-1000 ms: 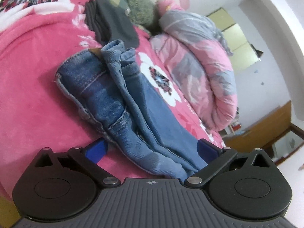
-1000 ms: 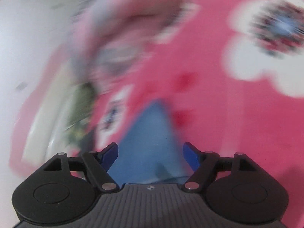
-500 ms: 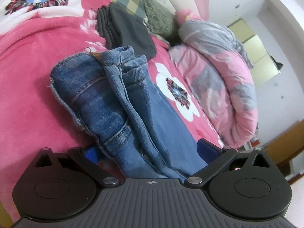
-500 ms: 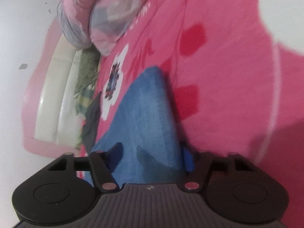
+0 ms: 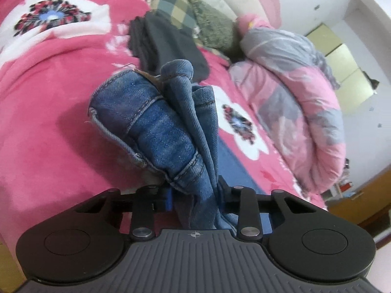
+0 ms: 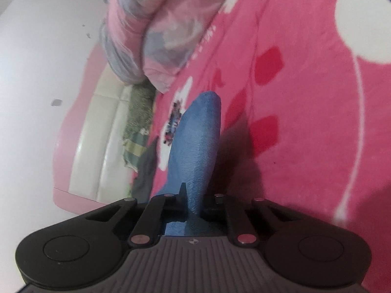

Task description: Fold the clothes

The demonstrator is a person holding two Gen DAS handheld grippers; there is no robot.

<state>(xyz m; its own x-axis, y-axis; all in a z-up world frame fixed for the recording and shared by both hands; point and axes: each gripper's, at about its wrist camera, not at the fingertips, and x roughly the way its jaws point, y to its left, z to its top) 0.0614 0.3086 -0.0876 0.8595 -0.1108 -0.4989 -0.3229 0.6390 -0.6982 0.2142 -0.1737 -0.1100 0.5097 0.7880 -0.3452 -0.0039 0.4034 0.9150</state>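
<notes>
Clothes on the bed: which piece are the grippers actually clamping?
The blue jeans. Left gripper and right gripper both pinch denim; the dark folded garment and plaid one lie untouched behind.

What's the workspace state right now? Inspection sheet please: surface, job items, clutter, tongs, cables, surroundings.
Surface: pink floral blanket covering a bed.
Job's things: blue jeans, bunched at the waistband, lifted off the blanket at both gripped ends; dark folded garment lies behind them.
Clutter: checked cloth and green fuzzy fabric near the headboard; rolled pink and grey quilt beside the jeans.
Tongs: left tongs shut on the jeans' waist end; right tongs shut on a fold of the same denim.
Cables: nothing seen.
Surroundings: cream padded headboard, white wall, wooden furniture at the far side.
</notes>
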